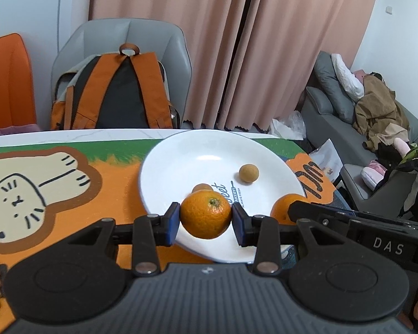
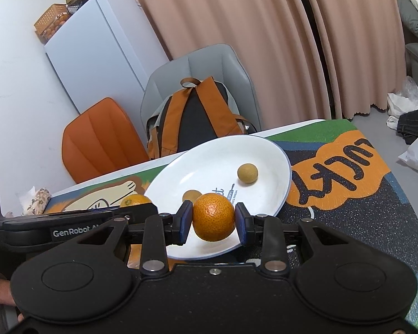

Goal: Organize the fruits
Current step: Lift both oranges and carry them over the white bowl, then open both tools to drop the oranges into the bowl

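1. Round white ceramic plate (image 1: 164, 167) on the cartoon-printed mat-covered worktop (image 1: 69, 183); already carrying two small tan round fruits, one (image 1: 248, 173) near 2 o'clock, the other (image 1: 202, 187) near centre.
2. Left gripper (image 1: 205, 218) clamped on a dimpled orange mandarin (image 1: 204, 213), above the plate's 6 o'clock edge; not yet set down.
3. Right gripper (image 2: 213, 220) likewise pinching a second orange mandarin (image 2: 213, 216), above the plate's near rim; release pending.

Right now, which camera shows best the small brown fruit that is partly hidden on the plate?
The right wrist view: the small brown fruit shows about half, behind the gripper finger. In the left wrist view, only its top peeks above the held orange.
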The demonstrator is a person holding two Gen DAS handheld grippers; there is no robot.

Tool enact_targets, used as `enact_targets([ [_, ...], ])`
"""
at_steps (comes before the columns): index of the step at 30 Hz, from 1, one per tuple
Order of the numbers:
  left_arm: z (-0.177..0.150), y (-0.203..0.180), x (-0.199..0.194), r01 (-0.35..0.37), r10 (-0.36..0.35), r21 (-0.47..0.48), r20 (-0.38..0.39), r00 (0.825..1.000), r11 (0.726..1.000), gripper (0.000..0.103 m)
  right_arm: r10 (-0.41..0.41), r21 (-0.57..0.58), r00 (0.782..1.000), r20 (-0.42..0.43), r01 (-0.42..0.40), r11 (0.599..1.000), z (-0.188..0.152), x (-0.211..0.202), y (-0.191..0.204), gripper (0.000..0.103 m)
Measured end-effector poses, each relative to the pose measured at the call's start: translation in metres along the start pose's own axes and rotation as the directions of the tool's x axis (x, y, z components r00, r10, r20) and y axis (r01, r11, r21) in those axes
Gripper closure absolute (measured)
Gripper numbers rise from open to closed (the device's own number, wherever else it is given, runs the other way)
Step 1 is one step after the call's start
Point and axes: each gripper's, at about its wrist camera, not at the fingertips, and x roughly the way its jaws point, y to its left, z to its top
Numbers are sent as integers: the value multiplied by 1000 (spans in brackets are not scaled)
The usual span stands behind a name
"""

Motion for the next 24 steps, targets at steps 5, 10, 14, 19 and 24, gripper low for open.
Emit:
enact_targets([
  [5,-1,-3,21,-1,2,10,-44,999,1000,65,3,11,1000,-12,-3,1000,-2,11,-7,72],
  [10,0,-1,32,-6,5,-8,-86,996,1000,65,4,21,1000,-26,-4,1000,-4,19,-11,72],
  [14,3,0,30,-35,35,3,-64,997,999,64,6,22,999,-33,-6,1000,-5,23,-12,72],
  [19,3,2,22,-33,33,-9,-59,998,999,62,3,22,1000,-31,-3,1000,-6,25,-11,72],
  [24,1,4,9,-33,33,-16,-48,998,999,61,3,33,999,-40,-1,999,-5,25,-9,71],
])
